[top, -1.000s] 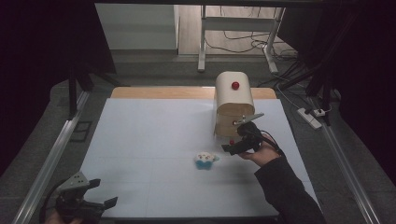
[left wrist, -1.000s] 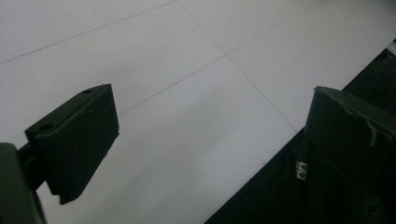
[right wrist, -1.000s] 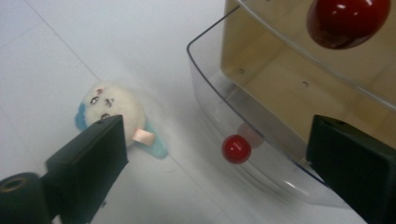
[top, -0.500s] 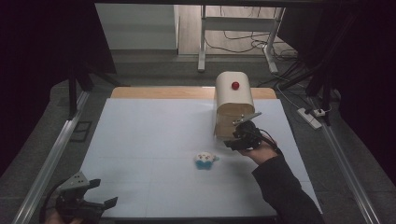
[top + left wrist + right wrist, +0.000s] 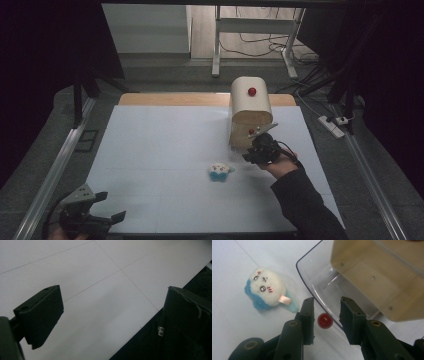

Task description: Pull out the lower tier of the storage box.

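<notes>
A rounded wooden box (image 5: 250,105) with a red knob on top stands at the back right of the white table (image 5: 160,145). Its clear plastic drawer (image 5: 317,282) is pulled out a little, with a small red knob (image 5: 325,320) on its front. My right gripper (image 5: 325,315) straddles that knob; its jaws have just been closing, and a thin gap remains on each side. In the high view the right gripper (image 5: 252,145) sits at the box's front. A white and blue plush toy (image 5: 220,172) (image 5: 268,288) lies left of it. My left gripper (image 5: 111,206) (image 5: 112,312) hangs open at the front left.
The table's front edge (image 5: 140,327) runs just under my left gripper, with dark floor beyond it. Metal rails (image 5: 50,180) flank the table on both sides. A power strip (image 5: 332,125) and cables lie on the floor at the right.
The right gripper's jaws have drawn in around the drawer's red knob. Both hands stay where they were, and the plush toy has not moved.
</notes>
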Tool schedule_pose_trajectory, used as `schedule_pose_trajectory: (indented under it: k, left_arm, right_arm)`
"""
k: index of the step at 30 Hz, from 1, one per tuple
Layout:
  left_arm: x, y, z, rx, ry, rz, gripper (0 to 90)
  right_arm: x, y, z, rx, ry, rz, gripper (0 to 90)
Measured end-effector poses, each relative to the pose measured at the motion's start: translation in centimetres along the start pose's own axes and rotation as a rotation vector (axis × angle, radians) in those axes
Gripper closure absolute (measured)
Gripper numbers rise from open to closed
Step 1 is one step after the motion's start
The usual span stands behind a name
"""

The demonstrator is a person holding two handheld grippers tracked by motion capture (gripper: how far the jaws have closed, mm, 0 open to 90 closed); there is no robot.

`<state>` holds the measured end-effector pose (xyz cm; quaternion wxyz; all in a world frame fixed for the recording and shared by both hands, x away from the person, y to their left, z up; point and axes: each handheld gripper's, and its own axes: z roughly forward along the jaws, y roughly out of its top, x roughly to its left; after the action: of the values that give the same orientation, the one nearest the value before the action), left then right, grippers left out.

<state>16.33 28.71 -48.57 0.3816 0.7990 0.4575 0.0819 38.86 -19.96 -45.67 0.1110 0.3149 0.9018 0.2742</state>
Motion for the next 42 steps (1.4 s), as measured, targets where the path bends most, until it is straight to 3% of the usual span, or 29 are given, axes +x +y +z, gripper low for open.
schedule_pose_trajectory:
  k: [42]
  left_arm:
    - [0.0,0.0,0.0,0.002,-0.001,0.003,3.3]
  right_arm:
    - [1.9,-2.4,0.0,0.055,0.02,-0.018,65.0]
